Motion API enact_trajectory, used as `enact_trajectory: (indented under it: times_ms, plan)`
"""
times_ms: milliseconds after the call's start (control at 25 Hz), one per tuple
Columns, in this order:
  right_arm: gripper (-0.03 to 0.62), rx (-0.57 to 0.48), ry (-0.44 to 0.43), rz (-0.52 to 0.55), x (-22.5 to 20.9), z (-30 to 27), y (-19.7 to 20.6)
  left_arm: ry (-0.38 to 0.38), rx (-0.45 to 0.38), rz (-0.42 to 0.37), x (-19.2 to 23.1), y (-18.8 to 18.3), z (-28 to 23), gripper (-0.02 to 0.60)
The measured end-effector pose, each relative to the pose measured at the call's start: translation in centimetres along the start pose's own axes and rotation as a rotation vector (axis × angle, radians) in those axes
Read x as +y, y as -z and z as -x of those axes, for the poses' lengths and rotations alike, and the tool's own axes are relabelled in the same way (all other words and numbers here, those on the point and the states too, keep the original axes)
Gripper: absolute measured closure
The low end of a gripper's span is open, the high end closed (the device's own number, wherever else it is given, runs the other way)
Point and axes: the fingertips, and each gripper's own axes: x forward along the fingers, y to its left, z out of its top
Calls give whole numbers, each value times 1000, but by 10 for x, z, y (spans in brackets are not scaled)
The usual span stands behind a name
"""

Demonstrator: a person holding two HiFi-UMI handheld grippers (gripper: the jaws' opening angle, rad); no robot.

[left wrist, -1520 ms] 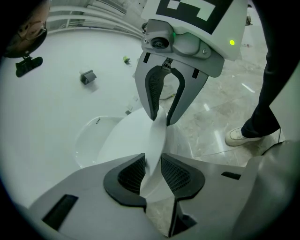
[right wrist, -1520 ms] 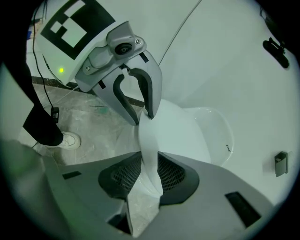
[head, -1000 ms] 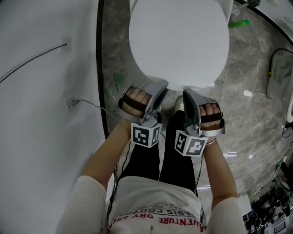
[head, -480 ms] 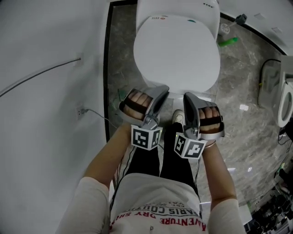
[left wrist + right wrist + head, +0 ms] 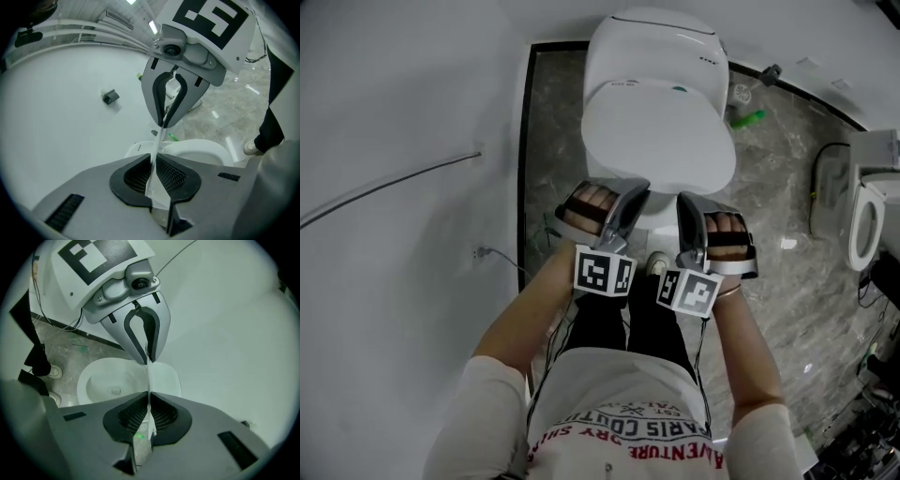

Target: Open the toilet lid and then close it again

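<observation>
toilet lid (image 5: 656,150) gripped by closing fingers (image 5: 174,176): left gripper (image 5: 152,161), right gripper (image 5: 149,399) (bowl (image 5: 110,383) exposed).

Grey marbled floor (image 5: 769,187) with a white toilet (image 5: 656,47), a small green object (image 5: 748,119) just beside it.

At twelve o'clock from the person, a toilet (image 5: 656,47) against the back wall, toilet lid (image 5: 658,141) over its bowl. On the floor (image 5: 778,178) at one o'clock of it, a bottle (image 5: 748,119). At three o'clock, a second toilet (image 5: 867,220). At nine o'clock, on the wall (image 5: 394,94), a socket (image 5: 478,251), a cable (image 5: 441,167) above it. At six o'clock of the lid, a shoe (image 5: 656,265).
</observation>
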Motion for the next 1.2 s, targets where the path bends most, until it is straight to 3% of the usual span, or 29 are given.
enact_trajectory:
  times_ms: [560,1000,1200]
  plan:
    - [566,27,-48,-37,-85,-15,0,28,-14,-2,82,-10,-22,545]
    - [566,8,-191,-44,-163,-44,4,87,15,9,155,-13,-57,545]
    - [566,-16,-206,-57,-200,-64,9,69,37,-7,191,-12,-81,544]
